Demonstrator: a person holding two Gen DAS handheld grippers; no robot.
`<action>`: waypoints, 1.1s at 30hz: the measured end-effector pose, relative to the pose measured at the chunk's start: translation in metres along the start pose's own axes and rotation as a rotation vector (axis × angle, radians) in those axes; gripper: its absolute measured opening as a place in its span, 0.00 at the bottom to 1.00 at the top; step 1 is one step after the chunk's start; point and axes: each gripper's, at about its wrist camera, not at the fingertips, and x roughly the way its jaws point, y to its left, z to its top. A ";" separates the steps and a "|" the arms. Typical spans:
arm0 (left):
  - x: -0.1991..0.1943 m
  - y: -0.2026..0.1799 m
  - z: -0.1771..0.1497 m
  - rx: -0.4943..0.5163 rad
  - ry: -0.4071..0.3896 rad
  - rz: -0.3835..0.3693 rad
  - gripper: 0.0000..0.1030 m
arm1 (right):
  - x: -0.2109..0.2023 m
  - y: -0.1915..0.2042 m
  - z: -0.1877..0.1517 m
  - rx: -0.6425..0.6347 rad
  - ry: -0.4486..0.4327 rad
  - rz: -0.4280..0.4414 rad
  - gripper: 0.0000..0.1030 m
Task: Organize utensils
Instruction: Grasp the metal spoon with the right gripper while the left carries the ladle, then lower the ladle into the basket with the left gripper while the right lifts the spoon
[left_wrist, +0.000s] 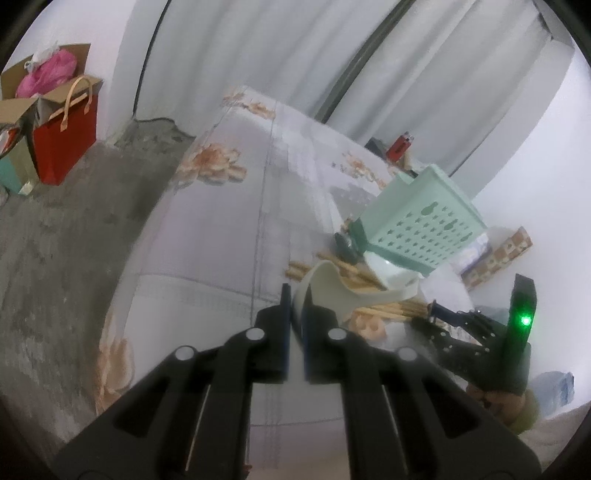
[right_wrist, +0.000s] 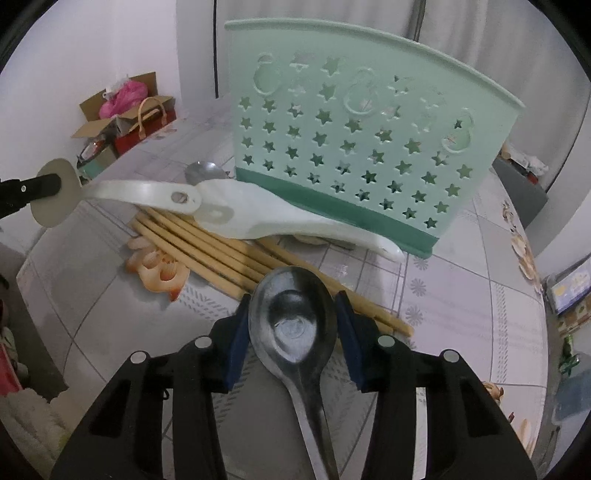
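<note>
My left gripper (left_wrist: 295, 295) is shut on a white plastic paddle (left_wrist: 325, 280), which it holds off the tablecloth; from the right wrist view the left gripper (right_wrist: 51, 182) clamps the paddle (right_wrist: 140, 192) at far left. A mint green star-punched utensil holder (right_wrist: 351, 140) stands upright behind. My right gripper (right_wrist: 293, 325) points down at a metal spoon (right_wrist: 293, 314), and its blue pads (right_wrist: 238, 332) touch both edges of the spoon's bowl. Bamboo chopsticks (right_wrist: 207, 243) lie beneath it. A second white scoop (right_wrist: 266, 218) rests against the holder's base. Another metal spoon (right_wrist: 205, 171) peeks out behind.
A floral tablecloth (left_wrist: 229, 229) covers the table, whose edge drops to a concrete floor (left_wrist: 55, 258) on the left. A red bag (left_wrist: 66, 147) and cardboard boxes stand by the wall. Small red items (left_wrist: 400, 146) sit at the table's far end.
</note>
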 end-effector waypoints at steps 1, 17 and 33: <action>-0.004 -0.002 0.002 0.011 -0.013 -0.008 0.03 | -0.002 -0.001 0.000 0.006 -0.008 0.000 0.42; -0.027 -0.122 0.099 0.610 -0.314 0.239 0.03 | -0.076 -0.036 0.013 0.138 -0.242 0.006 0.42; 0.061 -0.208 0.128 0.934 -0.034 0.201 0.35 | -0.100 -0.050 0.009 0.187 -0.339 0.025 0.42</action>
